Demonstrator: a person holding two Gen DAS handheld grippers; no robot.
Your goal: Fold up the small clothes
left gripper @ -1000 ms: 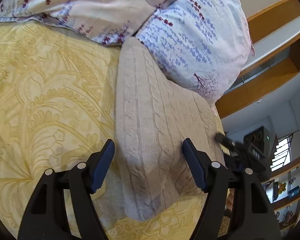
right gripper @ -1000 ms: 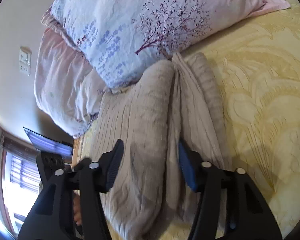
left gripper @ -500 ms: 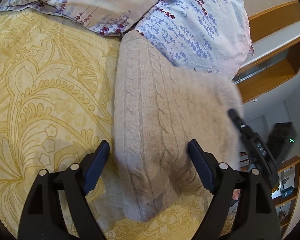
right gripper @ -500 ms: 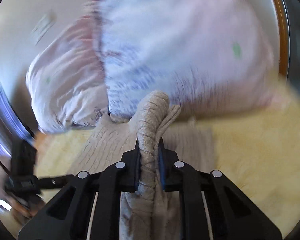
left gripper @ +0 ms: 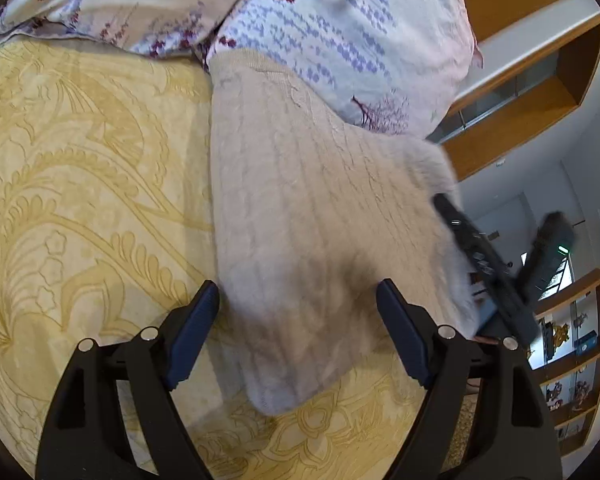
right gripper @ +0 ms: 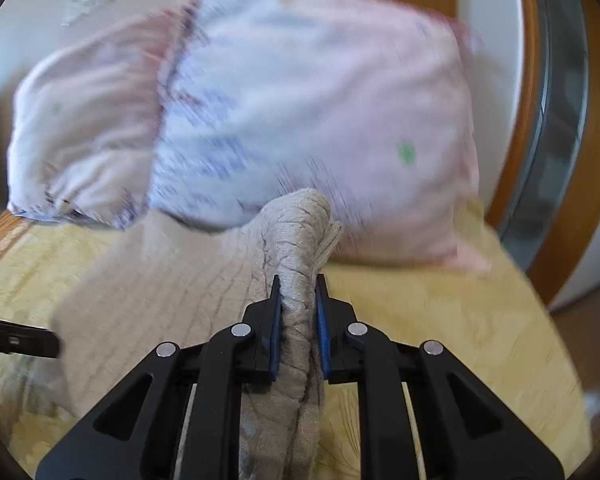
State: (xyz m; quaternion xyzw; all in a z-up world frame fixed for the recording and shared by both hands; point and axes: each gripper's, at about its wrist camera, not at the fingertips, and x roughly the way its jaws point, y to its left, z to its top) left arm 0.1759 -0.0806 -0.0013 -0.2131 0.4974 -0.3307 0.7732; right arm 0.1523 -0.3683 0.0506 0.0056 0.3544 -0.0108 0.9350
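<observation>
On the yellow patterned bedspread (left gripper: 80, 184), up against the floral pillows (left gripper: 340, 40), lies the beige cable-knit sweater (left gripper: 300, 208); our right tool (right gripper: 298, 292) is clamped narrow on a bunched fold of it, while our left tool (left gripper: 298, 312) stands wide over the near end, gripping nothing. We judge that the thick, slack knit could slide out of that narrow pinch. With nothing pinning the near end, the whole sweater could drag and the fold land crooked against the pillows.
</observation>
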